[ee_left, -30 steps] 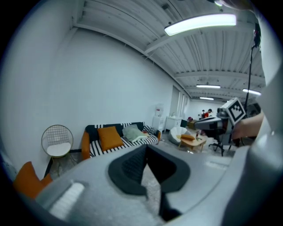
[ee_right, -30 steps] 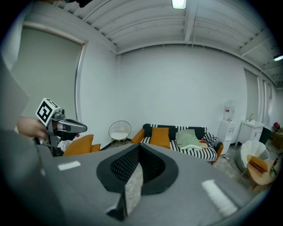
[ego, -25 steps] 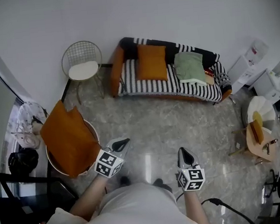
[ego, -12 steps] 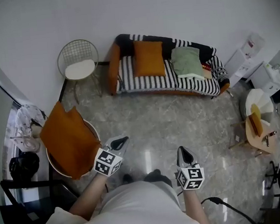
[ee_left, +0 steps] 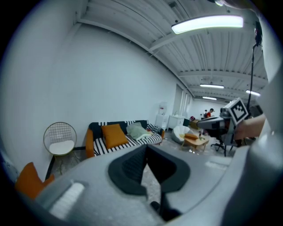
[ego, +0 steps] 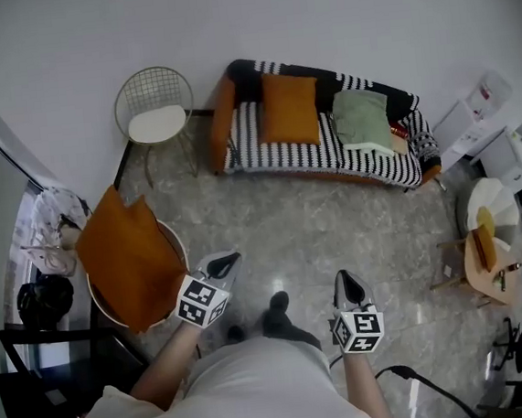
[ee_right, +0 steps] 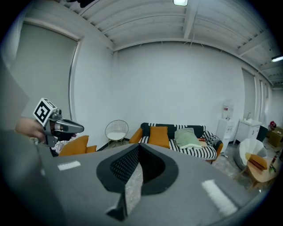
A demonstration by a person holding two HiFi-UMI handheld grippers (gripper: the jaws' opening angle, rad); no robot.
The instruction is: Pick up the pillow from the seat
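A large orange pillow (ego: 128, 258) lies tilted on a round white seat (ego: 173, 244) at the left. It also shows low in the left gripper view, orange pillow (ee_left: 30, 180), and in the right gripper view, orange pillow (ee_right: 74, 145). My left gripper (ego: 224, 266) hovers just right of it, shut and empty. My right gripper (ego: 346, 287) is held over the floor, also shut and empty. Farther off, a striped sofa (ego: 329, 154) carries a second orange pillow (ego: 289, 110) and a green pillow (ego: 362, 120). Both gripper views look toward that sofa (ee_right: 201, 149).
A wire chair (ego: 155, 122) with a white cushion stands left of the sofa. A round wooden table (ego: 488, 264), a white chair (ego: 483, 202) and white cabinets (ego: 473, 120) fill the right side. A black bag (ego: 40, 301) sits at far left; a black cable (ego: 416, 383) trails behind me.
The person has stepped forward: a dark shoe now shows between the grippers and the sofa has shifted slightly in view. Both grippers keep their places and stay shut.
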